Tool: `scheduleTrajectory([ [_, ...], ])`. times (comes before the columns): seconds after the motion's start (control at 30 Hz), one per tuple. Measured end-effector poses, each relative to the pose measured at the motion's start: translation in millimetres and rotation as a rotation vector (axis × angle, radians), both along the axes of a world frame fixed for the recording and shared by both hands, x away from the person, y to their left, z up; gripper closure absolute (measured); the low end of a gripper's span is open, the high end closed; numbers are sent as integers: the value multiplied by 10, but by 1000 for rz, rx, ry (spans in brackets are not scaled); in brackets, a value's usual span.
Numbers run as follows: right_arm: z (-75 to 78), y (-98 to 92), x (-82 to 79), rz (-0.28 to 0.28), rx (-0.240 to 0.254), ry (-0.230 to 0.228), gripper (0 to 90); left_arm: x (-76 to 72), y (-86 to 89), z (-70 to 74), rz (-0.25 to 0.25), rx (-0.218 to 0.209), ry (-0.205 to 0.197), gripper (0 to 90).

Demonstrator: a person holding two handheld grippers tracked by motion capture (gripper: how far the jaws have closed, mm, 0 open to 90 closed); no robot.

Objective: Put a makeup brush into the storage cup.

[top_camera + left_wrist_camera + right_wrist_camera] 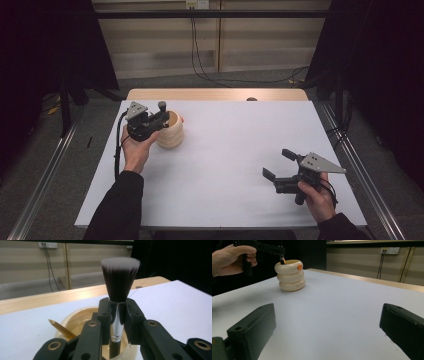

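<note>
Right gripper [278, 164]: low over the near right of the white desk [235, 150], jaws spread wide, nothing between them.
Left gripper [161, 116]: over the far left of the desk, jaws pinching the shiny silver ferrule of a black-handled makeup brush with a dense dark, white-tipped bristle head [120, 277].
Brush position: upright, bristles up, handle end down inside the cream ribbed holder shaped like three stacked rings [171, 131]; a slim gold stick [61, 328] leaning in the same holder.
Handling: probably light and stiff; ferrule likely slippery, bristles soft and crushable, so best gripped at ferrule or handle.
</note>
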State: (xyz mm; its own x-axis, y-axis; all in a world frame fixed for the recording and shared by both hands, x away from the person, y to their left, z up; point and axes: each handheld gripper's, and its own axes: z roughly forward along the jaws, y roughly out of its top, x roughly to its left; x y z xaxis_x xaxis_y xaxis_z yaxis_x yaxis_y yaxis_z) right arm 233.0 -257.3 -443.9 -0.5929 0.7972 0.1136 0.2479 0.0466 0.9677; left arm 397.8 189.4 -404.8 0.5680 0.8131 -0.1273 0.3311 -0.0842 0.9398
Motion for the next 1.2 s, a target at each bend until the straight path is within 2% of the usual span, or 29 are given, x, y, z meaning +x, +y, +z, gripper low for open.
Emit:
scheduleTrajectory([
  [0.07, 2, 0, -3, -1, -1, -3, 0, -8, -18, -5, 8, 22, -8, 770],
  [0.23, 1, -3, 0, 2, -2, -3, 0, 2, 13, -34, 24, 25, -4, 763],
  [0.33, 1, -10, 6, -1, -1, -4, 0, 1, 25, -34, 10, 2, -18, 739],
  [0.53, 3, -10, 5, -1, 0, 0, 0, -2, 25, -38, 11, -3, -27, 705],
  [0.73, 2, -7, 6, 2, 1, 3, 0, -9, 37, -23, 28, 3, -48, 623],
  [0.83, -2, -2, 12, 1, 4, 3, 0, -18, 52, -19, 43, 21, -55, 550],
  [0.87, -3, -3, 12, -2, 2, 5, 0, -21, 58, -18, 50, 20, -56, 519],
  [0.9, -3, -2, 12, 0, 4, 4, 0, -20, 67, -19, 41, 1, -56, 508],
  [0.93, -1, -7, 10, 1, 3, 3, 0, -21, 74, -14, 48, 10, -60, 487],
  [1.03, -2, -10, 14, 0, 4, 4, 0, -23, 78, -3, 58, 14, -64, 398],
  [1.1, -6, -10, 18, 0, 4, 6, 0, -18, 77, -2, 56, 13, -63, 305],
  [1.2, -14, -10, 34, 0, 4, 4, 0, -8, 70, -16, 48, 7, -62, 215],
])
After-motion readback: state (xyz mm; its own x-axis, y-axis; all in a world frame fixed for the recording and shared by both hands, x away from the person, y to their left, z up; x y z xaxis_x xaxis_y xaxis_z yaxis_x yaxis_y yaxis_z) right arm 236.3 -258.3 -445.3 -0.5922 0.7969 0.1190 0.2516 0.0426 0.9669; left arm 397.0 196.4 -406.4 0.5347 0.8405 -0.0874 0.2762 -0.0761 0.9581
